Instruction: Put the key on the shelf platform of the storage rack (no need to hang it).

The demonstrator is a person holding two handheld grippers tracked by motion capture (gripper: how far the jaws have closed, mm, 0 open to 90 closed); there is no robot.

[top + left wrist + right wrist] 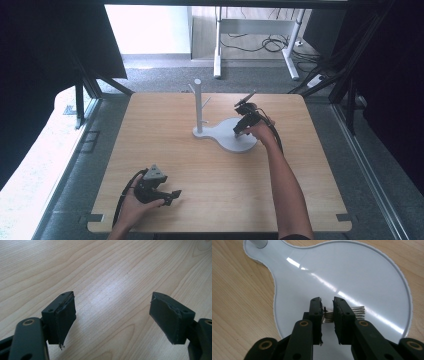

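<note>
A white stand has a flat teardrop-shaped base [226, 143] [337, 270] and an upright post with pegs [198, 102]; it stands in the middle of the wooden table. A small silvery ribbed piece [358, 311] lies on the base's round part. My right gripper [239, 131] [327, 307] points down at it, with its jaws a narrow gap apart and one end of the piece between them; the pads do not press on it. My left gripper [175, 195] [112, 317] rests near the table's front left, jaws wide open over bare wood.
The table [165, 145] is bare wood around the stand. Grey carpet surrounds it, a black frame [80, 95] stands at the sides, and the legs of a white desk [217, 55] stand beyond the far edge.
</note>
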